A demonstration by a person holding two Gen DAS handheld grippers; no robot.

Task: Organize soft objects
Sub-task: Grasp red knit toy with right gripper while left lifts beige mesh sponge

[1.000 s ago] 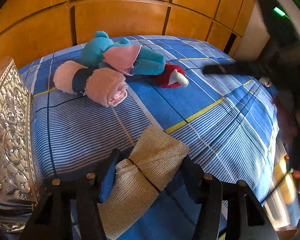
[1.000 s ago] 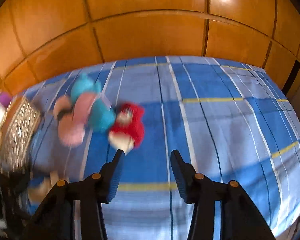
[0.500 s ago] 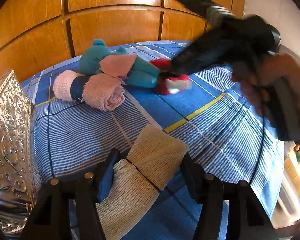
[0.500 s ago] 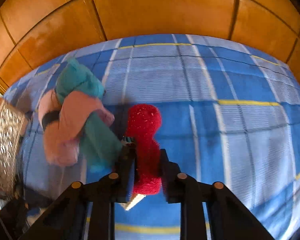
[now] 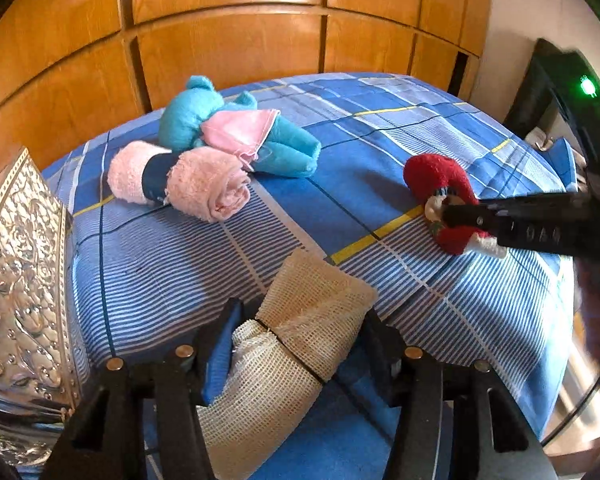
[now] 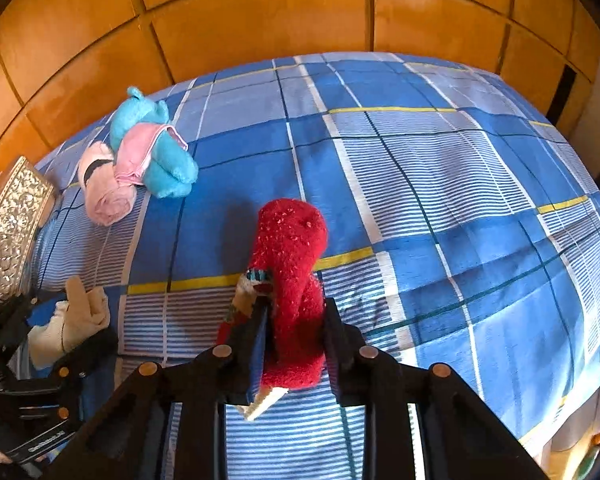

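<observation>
My left gripper (image 5: 302, 312) has a beige mesh cloth roll (image 5: 300, 344) tied with a black band between its pads, and its jaws are closing on it. The right wrist view shows that roll (image 6: 80, 308) low at the left. My right gripper (image 6: 296, 308) grips a red fuzzy sock bundle (image 6: 292, 240) just above the bed, squeezed between the pads while the jaws open slightly. In the left wrist view the bundle (image 5: 432, 172) hangs at the right. A teal plush in a pink dress (image 5: 188, 120) and a pink towel roll (image 5: 204, 184) lie together at the back left.
A blue checked bedspread (image 5: 160, 272) covers the bed, with wooden panels (image 5: 228, 52) behind it. A silver embossed box (image 5: 16, 280) stands at the left edge, also seen as the box (image 6: 12, 220) in the right wrist view. The bed drops away at the right.
My right gripper came down, shut on the red bundle beside the teal plush and carried it away toward the near right. The left gripper kept the beige roll and barely moved.
</observation>
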